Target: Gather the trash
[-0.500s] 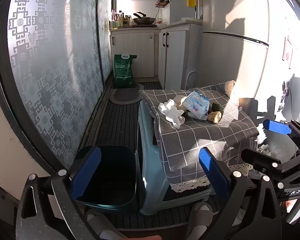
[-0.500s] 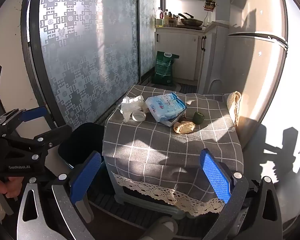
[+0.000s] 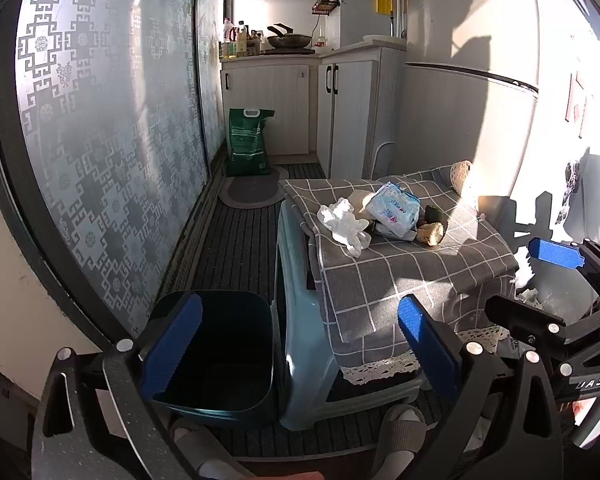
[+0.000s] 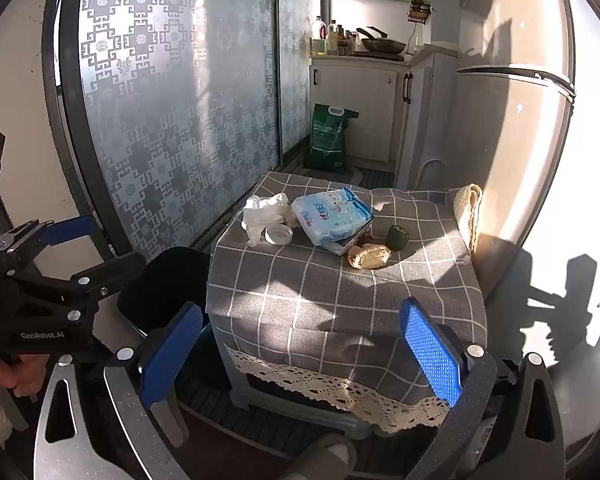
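Against the frame half a second back almost nothing differs; both views keep their framing, and the trash on the table [image 4: 340, 300] lies as it did; the left tongs [image 3: 296, 344] stand spread wide with nothing between the blue pads, and the right tongs [image 4: 300, 352] likewise gape empty, short of the table's near edge; on the grey checked cloth the crumpled white tissue [image 4: 264, 212] sits at 11 o'clock from the table's middle, a small white lid [image 4: 279, 235] touching it, the blue wipes pack [image 4: 332, 216] just beside at 12 o'clock, the brown crust [image 4: 369, 256] and the green lump [image 4: 397, 237] near each other at 1 o'clock; the near half of the cloth is bare up to its lace hem; the dark bin [image 3: 220, 352] stands open on the floor against the table's left side, at 9 o'clock of it, with the patterned sliding door [image 3: 100, 140] close behind; the strip of ribbed floor [image 3: 236, 248] runs on toward the green sack [image 3: 248, 144]
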`<state>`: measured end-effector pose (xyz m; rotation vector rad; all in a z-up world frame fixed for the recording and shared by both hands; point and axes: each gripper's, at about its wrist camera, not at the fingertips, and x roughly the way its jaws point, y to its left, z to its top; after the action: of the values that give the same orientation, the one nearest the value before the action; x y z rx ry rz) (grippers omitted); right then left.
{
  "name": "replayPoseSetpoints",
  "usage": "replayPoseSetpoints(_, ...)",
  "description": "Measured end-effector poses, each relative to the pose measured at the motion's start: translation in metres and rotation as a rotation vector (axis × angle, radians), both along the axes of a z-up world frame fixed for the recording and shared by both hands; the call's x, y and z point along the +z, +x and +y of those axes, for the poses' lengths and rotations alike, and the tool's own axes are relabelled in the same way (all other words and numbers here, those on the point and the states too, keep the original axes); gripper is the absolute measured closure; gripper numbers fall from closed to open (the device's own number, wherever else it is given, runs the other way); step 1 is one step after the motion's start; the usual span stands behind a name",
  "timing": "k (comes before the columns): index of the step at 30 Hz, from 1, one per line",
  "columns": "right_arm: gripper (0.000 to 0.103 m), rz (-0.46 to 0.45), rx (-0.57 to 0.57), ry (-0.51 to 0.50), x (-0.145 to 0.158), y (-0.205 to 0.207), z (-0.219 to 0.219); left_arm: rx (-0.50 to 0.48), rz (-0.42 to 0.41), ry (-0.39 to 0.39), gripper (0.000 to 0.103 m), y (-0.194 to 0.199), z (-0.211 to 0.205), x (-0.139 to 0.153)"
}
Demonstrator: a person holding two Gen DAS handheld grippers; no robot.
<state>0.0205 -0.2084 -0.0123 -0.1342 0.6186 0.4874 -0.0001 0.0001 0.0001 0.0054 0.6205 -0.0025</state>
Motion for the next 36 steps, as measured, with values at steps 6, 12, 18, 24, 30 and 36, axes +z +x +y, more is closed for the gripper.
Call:
replayPoseSetpoints(6,0.003,-0.001,0.000,0.002,-0.0003,0.0002,-0.0018,0.000,0.001,0.001,0.003,0.0001,-0.0001,0.0000)
replayPoseSetpoints(12,0.003,-0.001,0.002,0.005,0.0027,-0.0002,-0.0011,0.000,0.001,0.001,0.003,0.0001,-0.0001,0.0000)
replayPoseSetpoints(18,0.003,-0.001,0.001,0.006,0.0018,0.0009,-0.0002,0.000,0.000,0.001,0.003,0.0001,-0.0001,0.0000)
replayPoseSetpoints(24,0.003,0.000,0.005,0.005,0.0038,-0.0009,0.0001,0.000,0.001,0.001,0.003,0.0000,0.0000,0.0001)
replayPoseSetpoints(30,0.003,0.001,0.005,0.006,0.0037,-0.0014,0.0008,0.000,0.000,0.001,0.003,0.0001,-0.0002,0.0000)
replayPoseSetpoints(36,0.003,0.000,0.006,0.007,0.0041,-0.0010,0.0006,-0.001,0.000,0.001,0.003,0.0002,-0.0002,-0.0001)
